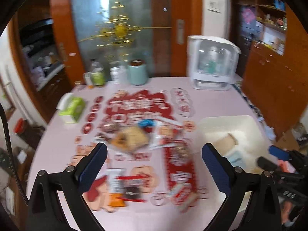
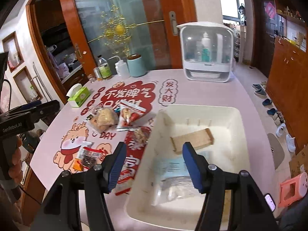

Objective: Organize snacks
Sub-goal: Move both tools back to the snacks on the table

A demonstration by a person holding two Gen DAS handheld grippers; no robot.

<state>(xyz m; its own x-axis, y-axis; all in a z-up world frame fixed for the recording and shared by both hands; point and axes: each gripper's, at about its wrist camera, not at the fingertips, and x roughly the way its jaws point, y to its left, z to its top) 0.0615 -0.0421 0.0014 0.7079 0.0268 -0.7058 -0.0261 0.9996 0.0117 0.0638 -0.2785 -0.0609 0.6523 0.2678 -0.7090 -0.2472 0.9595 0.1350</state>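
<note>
My right gripper hangs over the near end of the white bin, jaws about half apart with nothing between the pads. My left gripper is wide and empty above the loose snacks, its view smeared.

Nearest to me on the table lies the dark snack packet, long axis running away from me, its orange end toward me. I judge it the next one to take: I should come down from above with my left pads across its short width, near the middle, so it lifts level and does not fold.

Beyond it, just beside the bin's left wall, sits a small clear pack; its direction I cannot tell. Further off, the crumbly pastry bag and the red-and-white packet touch, the latter upright-ish, top edge pointing away.

In the bin, the flat tan box lies crosswise, and clear wrappers sit nearer me.
</note>
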